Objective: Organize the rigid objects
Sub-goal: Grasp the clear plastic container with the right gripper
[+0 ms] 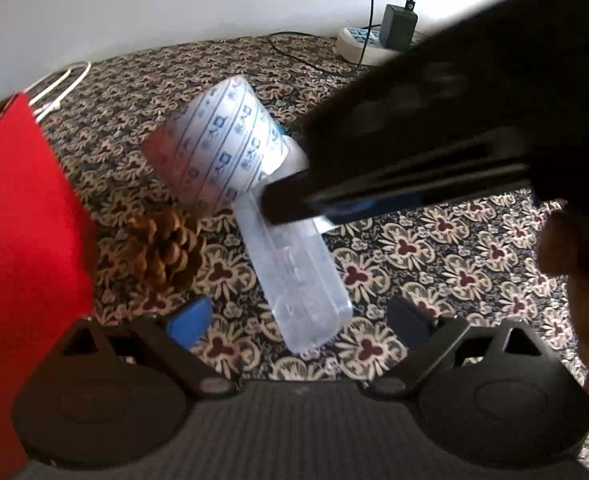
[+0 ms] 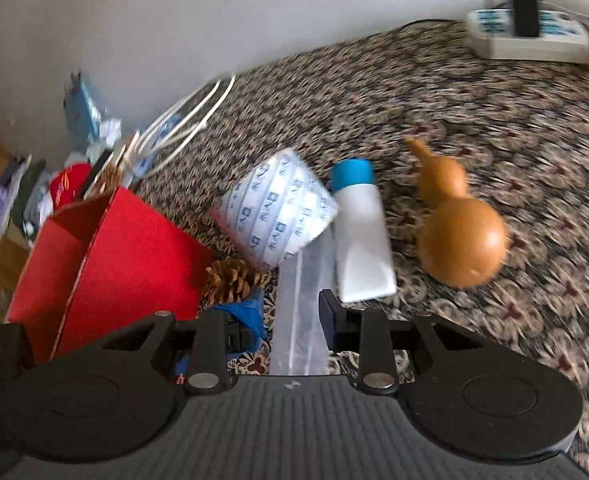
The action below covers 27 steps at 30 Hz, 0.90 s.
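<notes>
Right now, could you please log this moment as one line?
right claw: around clear plastic case, grip unclear | left claw: open, empty | red bag: open, left of case

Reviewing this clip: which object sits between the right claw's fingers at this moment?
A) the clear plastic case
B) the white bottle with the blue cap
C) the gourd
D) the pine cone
A: in the right wrist view the clear plastic case runs up between the fingers of the right claw, while the gourd, pine cone and white bottle lie apart on the patterned cloth.
</notes>
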Available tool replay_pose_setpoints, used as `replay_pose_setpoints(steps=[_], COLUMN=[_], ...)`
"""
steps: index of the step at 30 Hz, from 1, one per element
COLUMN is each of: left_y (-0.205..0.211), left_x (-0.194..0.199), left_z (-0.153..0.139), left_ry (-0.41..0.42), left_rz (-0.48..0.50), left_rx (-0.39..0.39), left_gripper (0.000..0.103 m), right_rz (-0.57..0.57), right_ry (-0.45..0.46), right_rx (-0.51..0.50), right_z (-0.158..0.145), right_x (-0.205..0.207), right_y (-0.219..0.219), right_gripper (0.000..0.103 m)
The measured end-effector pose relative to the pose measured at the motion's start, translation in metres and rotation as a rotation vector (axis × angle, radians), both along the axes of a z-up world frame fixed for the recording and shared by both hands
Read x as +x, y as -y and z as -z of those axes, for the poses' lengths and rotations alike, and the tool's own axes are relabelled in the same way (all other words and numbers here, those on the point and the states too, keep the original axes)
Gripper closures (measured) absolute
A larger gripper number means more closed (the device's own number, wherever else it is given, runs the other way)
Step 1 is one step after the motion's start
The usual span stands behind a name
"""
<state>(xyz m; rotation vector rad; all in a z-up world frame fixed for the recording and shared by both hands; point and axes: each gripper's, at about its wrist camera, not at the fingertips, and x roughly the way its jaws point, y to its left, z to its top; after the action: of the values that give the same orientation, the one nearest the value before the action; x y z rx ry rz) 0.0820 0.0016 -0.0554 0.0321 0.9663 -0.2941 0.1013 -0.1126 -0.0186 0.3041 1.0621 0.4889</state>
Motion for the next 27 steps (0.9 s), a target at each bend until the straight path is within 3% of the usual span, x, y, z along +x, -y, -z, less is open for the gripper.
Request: replay_pose_setpoints(steps=[3, 6, 8, 12, 19, 27], left_y=[-0.003, -0.005, -0.007, -0.003, 0.003, 0.014], left_x=[0.003, 0.008, 0.011, 0.011, -0.014, -0.079], left_z=[0.007, 0.015, 0.019, 0.016, 0.004, -0.010], left_ry=[-0.008, -0.016, -0.037, -0.011, -0.034, -0.039], left_rz=[0.004, 0.004, 0.007, 0.032, 0.063, 0.130], left_rx=[0.004, 0.002, -0.005, 0.012, 0.005, 0.044], left_gripper=[0.010, 0.012, 0.040, 0.054, 0.054, 0.055], right_rz=[-0.012, -0.003, 0.021, 0.066, 0.099, 0.144], right_ry=[-0.014, -0.049, -0.069, -0.101, -0.125, -0.173], right_rx=[-0.042, -0.006, 0.024, 0.070, 0.085, 0.131], right_z=[0.009, 0.016, 0.020, 0.023, 0.017, 0.012], right_x=[0.009, 0.014, 0.015, 0.010, -0.018, -0.073], right_y=[-0.006, -0.002, 0.000, 0.007, 0.014, 0.031], right_gripper=[0.090, 0.086, 0.085, 0.087, 0.087, 0.087])
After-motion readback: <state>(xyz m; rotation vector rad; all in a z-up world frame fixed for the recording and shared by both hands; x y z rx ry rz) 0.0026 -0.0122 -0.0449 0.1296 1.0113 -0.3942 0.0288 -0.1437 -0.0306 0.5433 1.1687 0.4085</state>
